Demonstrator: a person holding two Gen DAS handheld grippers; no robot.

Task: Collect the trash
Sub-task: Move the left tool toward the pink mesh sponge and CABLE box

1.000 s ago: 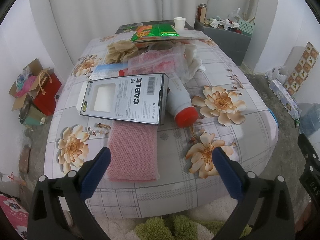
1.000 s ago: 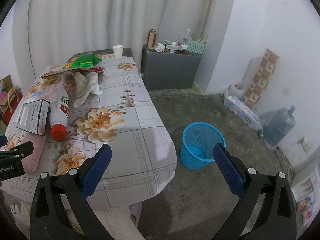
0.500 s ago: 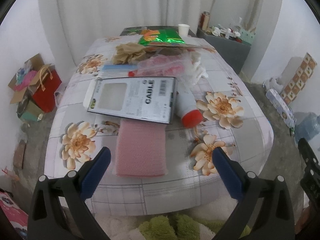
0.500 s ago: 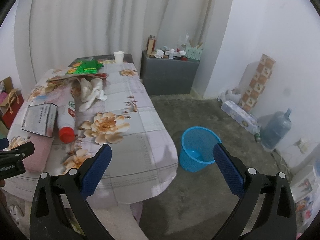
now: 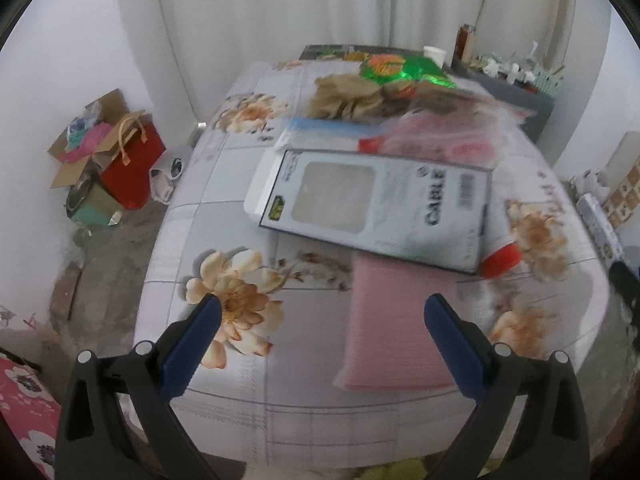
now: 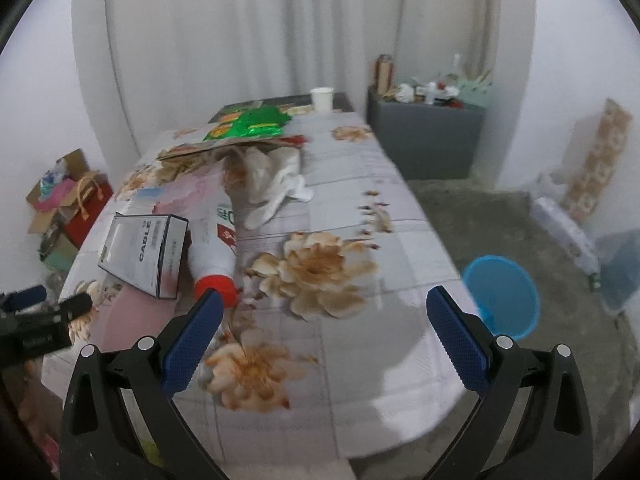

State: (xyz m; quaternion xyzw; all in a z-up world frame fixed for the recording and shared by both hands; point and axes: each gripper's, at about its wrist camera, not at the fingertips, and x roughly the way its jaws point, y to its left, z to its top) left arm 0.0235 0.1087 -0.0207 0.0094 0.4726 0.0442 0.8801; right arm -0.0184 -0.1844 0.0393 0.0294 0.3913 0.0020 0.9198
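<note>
Table: I see a flowered cloth with the litter piled on its middle and far half; both claws sit off the near edge.
Bin: blue basket on the floor to the right of the table, nearer my right claw; I see nothing in it from here.
Pink pad: flat, nearest item to the left claw, lying ahead and toward its right finger; long axis runs away from me.
Cable box: lies just beyond the pad and overlaps its far end; long axis crosswise, slightly skewed.
Bottle: on its side beside the box, red cap toward me.
Left gripper: jaws wide apart, empty.
Right gripper: jaws wide apart, empty, over the bare right side.
Judgement: left arm is nearer the pad and box; I'd shift it right first.
</note>
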